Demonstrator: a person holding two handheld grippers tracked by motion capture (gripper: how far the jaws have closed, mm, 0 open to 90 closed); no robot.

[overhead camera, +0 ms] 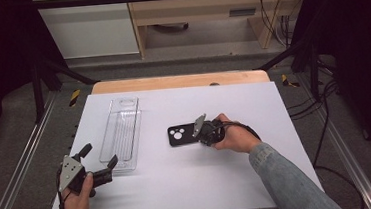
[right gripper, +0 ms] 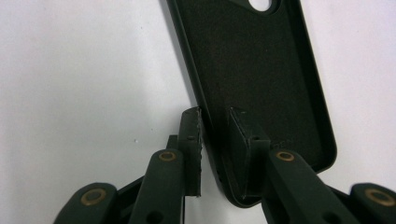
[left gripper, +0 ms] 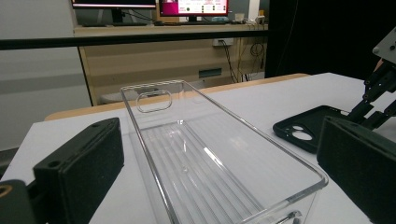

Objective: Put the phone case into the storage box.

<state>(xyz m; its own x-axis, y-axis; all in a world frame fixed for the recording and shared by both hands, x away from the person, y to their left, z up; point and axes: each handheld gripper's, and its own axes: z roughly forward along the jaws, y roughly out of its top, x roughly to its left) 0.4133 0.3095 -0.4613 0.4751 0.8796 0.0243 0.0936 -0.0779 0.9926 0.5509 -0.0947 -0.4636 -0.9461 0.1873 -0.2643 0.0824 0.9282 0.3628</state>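
At the lower left of the high view, a hand holds the left gripper (overhead camera: 98, 160) just above the white table (overhead camera: 180, 185), a matte, smooth sheet with square corners; its two black jaws stand well apart, holding nothing, and a grey three-cornered plate sits on top of it. In the left gripper view the same jaws rise from the bottom corners as blocky pads faced with a fine, foam-like black surface, spread wide at either side of the near end of the tray. That clear plastic tray (overhead camera: 121, 134) lies just right of the gripper in the high view, a long, narrow rectangular bin running from the lower left toward the upper middle of the frame; the left gripper view shows its glossy walls (left gripper: 154, 154), a ribbed floor, rounded corners and an oval handle slot cut in the far end. Farther right, near the centre of the high view, the black phone case (overhead camera: 180, 135) lies flat on the table, well apart from the tray, its dull, rubbery inside facing up and round camera holes at its left end. At its right end a hand in a denim sleeve holds the right gripper (overhead camera: 202, 135). In the right gripper view (right gripper: 213, 140) the jaws are nearly closed on the case's (right gripper: 261, 74) raised side rim, one pad outside the wall, the other inside on the soft lining.
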